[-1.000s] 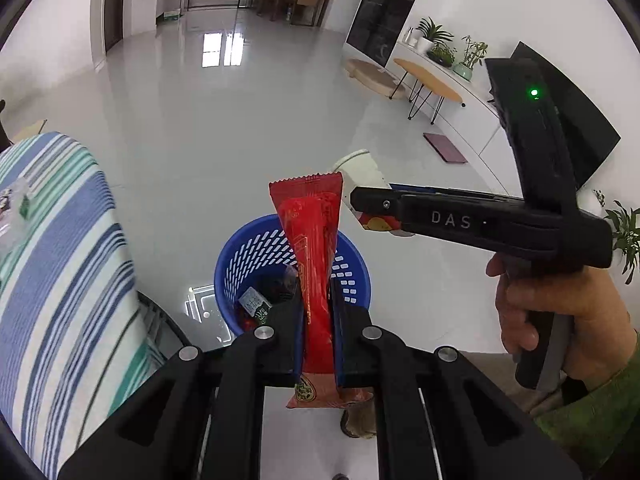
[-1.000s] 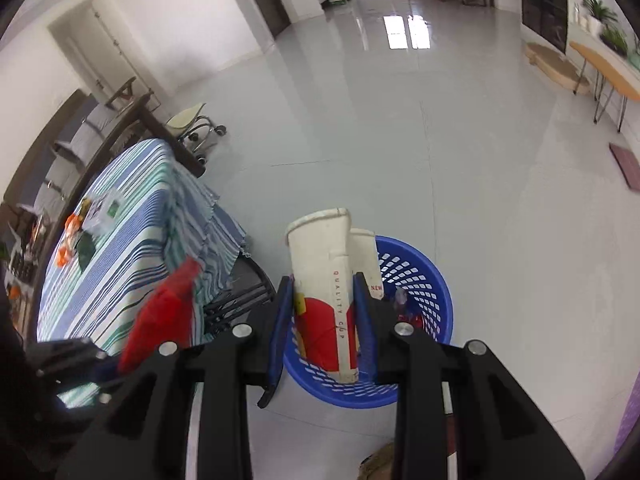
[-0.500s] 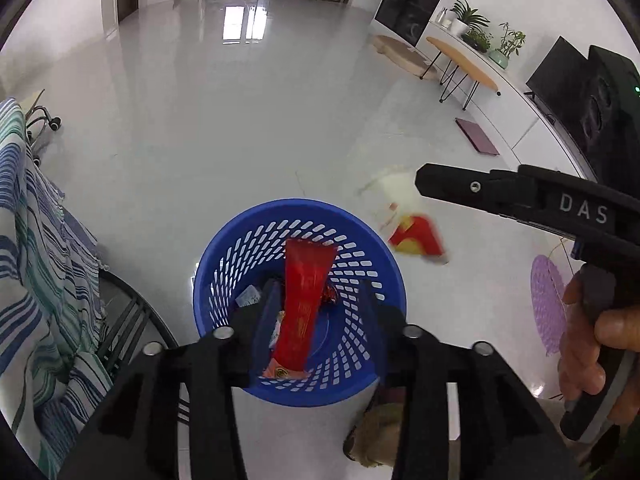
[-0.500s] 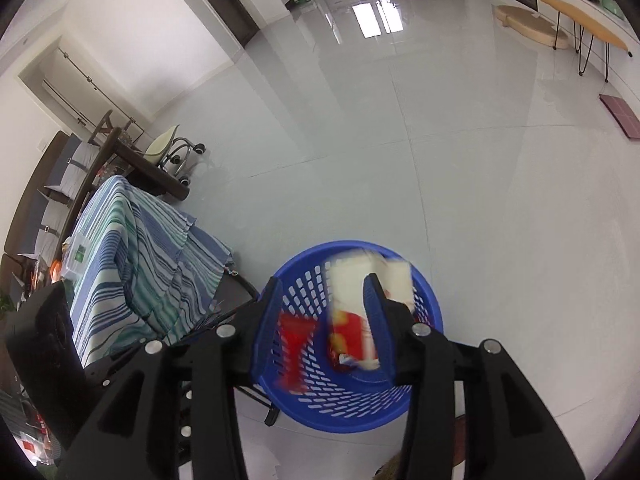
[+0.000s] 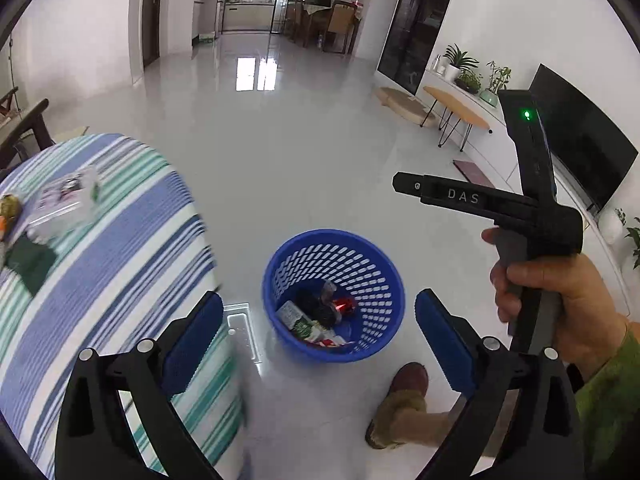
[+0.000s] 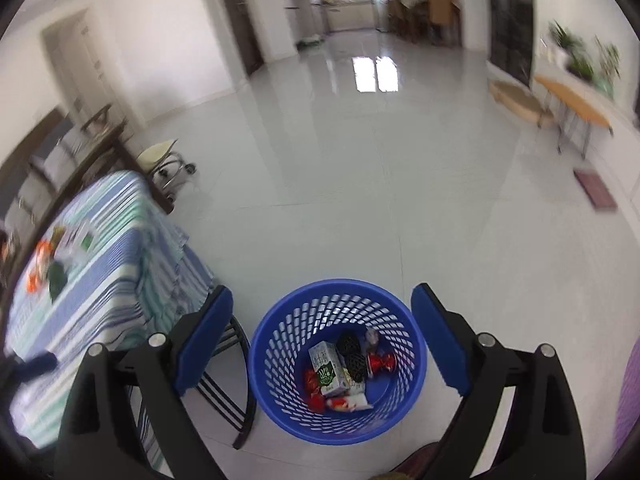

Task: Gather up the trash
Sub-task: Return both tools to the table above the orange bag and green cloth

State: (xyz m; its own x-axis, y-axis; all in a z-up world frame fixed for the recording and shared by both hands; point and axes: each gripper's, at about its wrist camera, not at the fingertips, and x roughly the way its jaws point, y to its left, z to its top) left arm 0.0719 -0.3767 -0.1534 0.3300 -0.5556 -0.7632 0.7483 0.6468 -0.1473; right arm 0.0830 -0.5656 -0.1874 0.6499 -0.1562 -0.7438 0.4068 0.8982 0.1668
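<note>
basket: blue mesh basket (image 5: 334, 294) stands on the floor just beside the striped table (image 5: 104, 240) — close enough that you can drop into it from table side without walking.
trash in basket: milk carton (image 6: 329, 372), black mesh piece (image 6: 351, 354), red wrappers (image 6: 380, 362) lie at the bottom, nothing caught on the rim. Task's thing is inside, where it belongs.
trash left: more litter sits on the tablecloth (image 6: 60, 256) — orange and green bits, a clear packet; blurred, can't name them. My read: job isn't finished.
left gripper (image 5: 318, 328): jaws opening, spread wide, nothing between the pads — you only see the basket through the gap.
right gripper (image 6: 322, 332): same, jaws opening with no item between them, basket framed straight below.
pose, left: you point it steeply down over the basket, near the table edge.
pose, right: your hand (image 5: 556, 304) wraps the grip, body upright, fingers reaching out level in the left view, above and beyond the basket.
foot: your slipper (image 5: 400, 404) is planted right by the basket — watch you don't kick it when you turn back.
</note>
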